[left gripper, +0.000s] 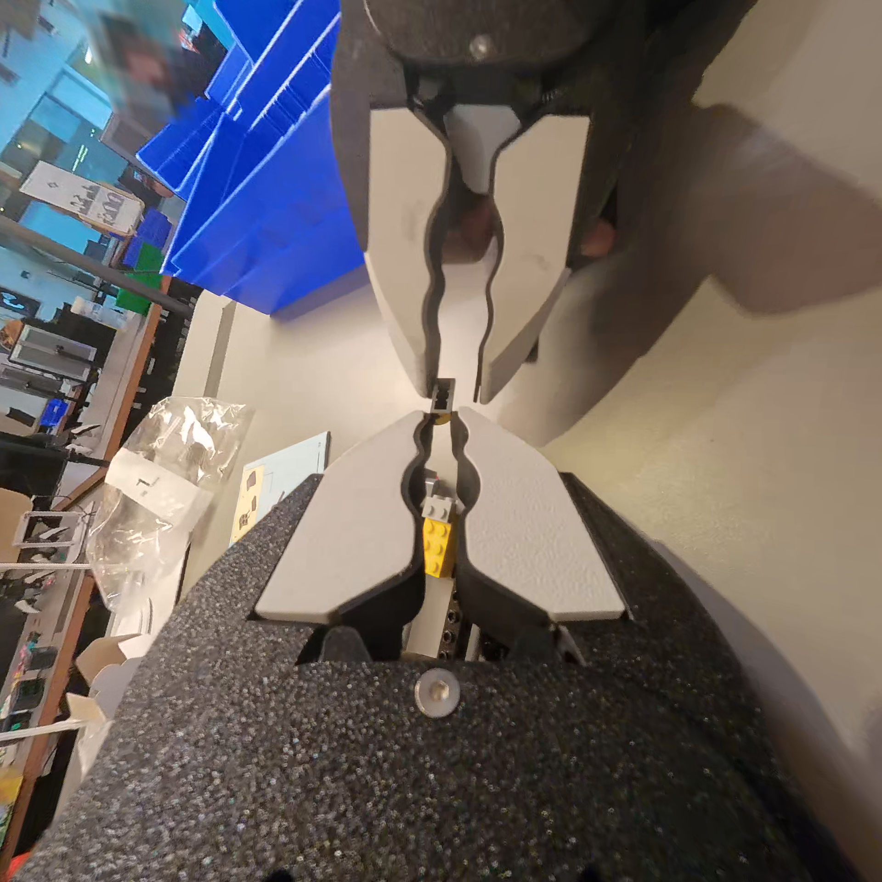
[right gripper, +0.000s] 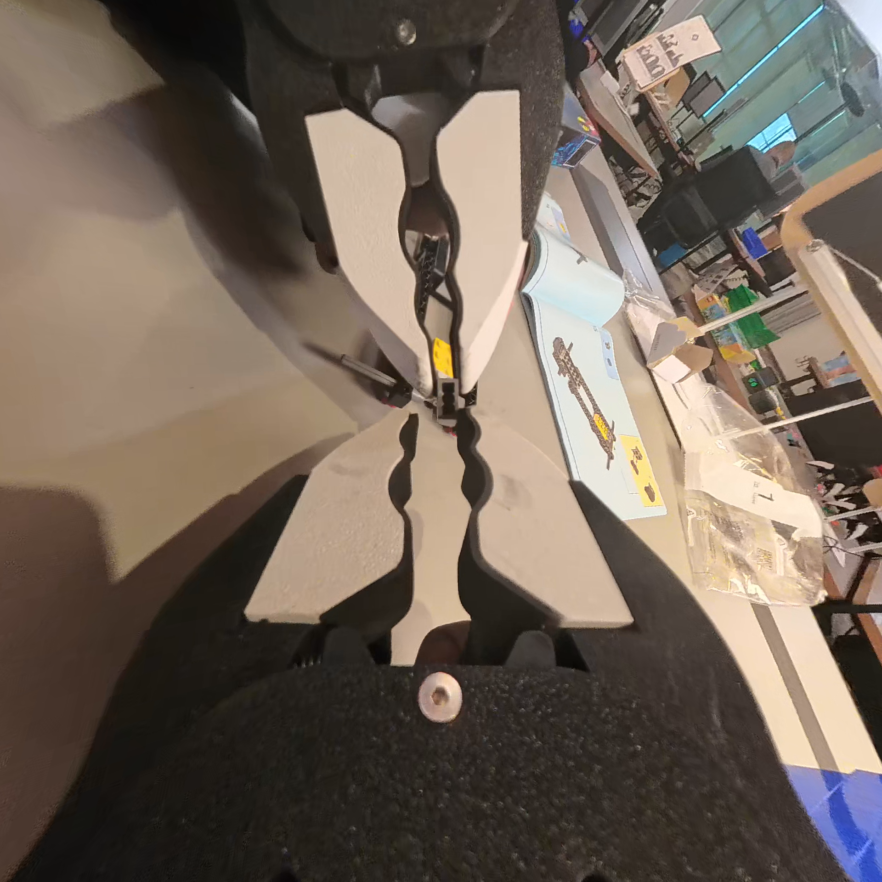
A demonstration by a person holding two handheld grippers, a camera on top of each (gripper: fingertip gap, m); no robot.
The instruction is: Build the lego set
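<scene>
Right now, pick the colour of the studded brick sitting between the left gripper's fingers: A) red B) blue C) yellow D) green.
C: in the left wrist view a yellow studded brick sits between the left gripper's fingers, behind a small grey brick.

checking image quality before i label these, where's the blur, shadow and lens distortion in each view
Left wrist view: the far hand-held gripper and its dark shadow on the table are motion-smeared, the blue bins bow from the wide lens, and a mosaic patch sits top left. Right wrist view: the left side is smeared and shadowed, while the booklet and plastic bag stay fairly sharp.
</scene>
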